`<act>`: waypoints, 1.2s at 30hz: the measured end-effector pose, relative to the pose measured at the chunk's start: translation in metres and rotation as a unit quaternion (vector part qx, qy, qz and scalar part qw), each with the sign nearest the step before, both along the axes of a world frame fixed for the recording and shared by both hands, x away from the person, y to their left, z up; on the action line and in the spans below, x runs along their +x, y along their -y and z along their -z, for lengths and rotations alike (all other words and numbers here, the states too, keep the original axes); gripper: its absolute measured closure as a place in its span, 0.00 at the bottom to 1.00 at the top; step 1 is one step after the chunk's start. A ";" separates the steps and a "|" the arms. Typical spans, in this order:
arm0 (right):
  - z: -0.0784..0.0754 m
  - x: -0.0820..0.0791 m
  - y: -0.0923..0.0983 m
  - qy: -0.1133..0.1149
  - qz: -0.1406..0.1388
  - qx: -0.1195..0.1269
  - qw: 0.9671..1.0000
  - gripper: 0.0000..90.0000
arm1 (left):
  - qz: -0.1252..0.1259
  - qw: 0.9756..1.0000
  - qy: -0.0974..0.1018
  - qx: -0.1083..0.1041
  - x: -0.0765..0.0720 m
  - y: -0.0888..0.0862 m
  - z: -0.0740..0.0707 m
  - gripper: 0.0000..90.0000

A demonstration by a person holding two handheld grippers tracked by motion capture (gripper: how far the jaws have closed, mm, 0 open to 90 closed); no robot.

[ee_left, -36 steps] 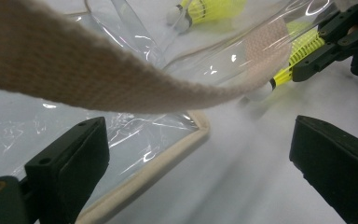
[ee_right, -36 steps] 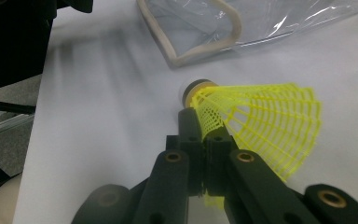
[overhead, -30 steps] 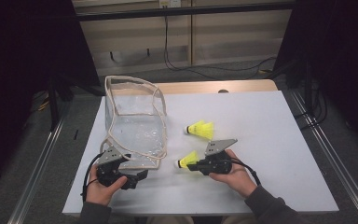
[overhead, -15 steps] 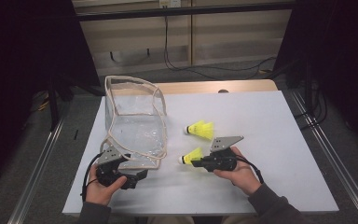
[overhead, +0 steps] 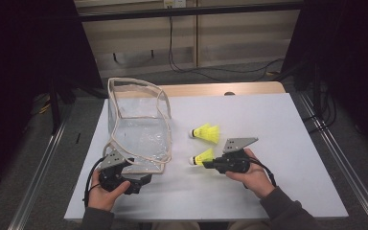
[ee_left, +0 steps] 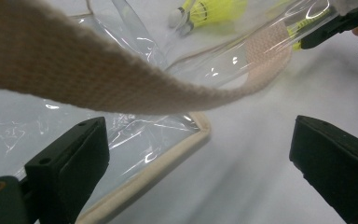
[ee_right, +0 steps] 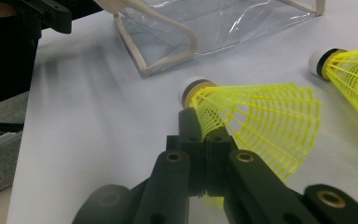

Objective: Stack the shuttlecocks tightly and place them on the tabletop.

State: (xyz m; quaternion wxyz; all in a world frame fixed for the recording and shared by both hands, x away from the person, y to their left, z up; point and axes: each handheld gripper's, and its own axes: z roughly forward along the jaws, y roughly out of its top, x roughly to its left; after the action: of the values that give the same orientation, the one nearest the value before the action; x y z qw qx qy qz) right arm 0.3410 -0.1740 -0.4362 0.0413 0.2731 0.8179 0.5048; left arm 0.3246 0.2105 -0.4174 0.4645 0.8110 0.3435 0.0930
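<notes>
1. Pinching the feather-light shuttlecock (ee_right: pixel 256 116) by its springy mesh skirt, just above the desk (overhead: pixel 278 120), the right hand-held gripper (ee_right: pixel 205 140) risks crushing it.
2. Left hand-held gripper (ee_left: pixel 196 172) gapes beside the floppy clear bag (overhead: pixel 139 129).

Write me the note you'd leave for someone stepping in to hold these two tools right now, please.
Right gripper: jaws shut on the skirt of one yellow shuttlecock, beside the clear bag.
Left gripper: jaws open at the bag's near corner, under its fabric strap, gripping nothing.
Second shuttlecock lies loose on the white table, right of the bag.
Done: one shuttlecock picked up. No shuttlecock seen in the bag.
Left, probably: hold the bag open, drop this shuttlecock in, then fetch the other.
</notes>
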 end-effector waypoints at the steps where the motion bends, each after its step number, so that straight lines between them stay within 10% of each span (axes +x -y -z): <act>1: 0.000 0.000 0.001 0.002 0.000 0.000 1.000 0.99 | 0.000 1.000 0.000 0.000 0.000 0.000 0.000 0.05; 36: -0.009 0.007 0.037 0.008 0.041 -0.001 0.999 0.99 | -0.001 1.000 0.001 -0.001 0.000 0.000 0.000 0.05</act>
State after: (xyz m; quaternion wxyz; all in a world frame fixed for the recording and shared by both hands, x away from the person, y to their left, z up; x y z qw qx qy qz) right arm 0.3482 -0.2111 -0.4270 0.0686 0.3024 0.8061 0.5040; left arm 0.3243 0.2102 -0.4176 0.4656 0.8101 0.3435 0.0943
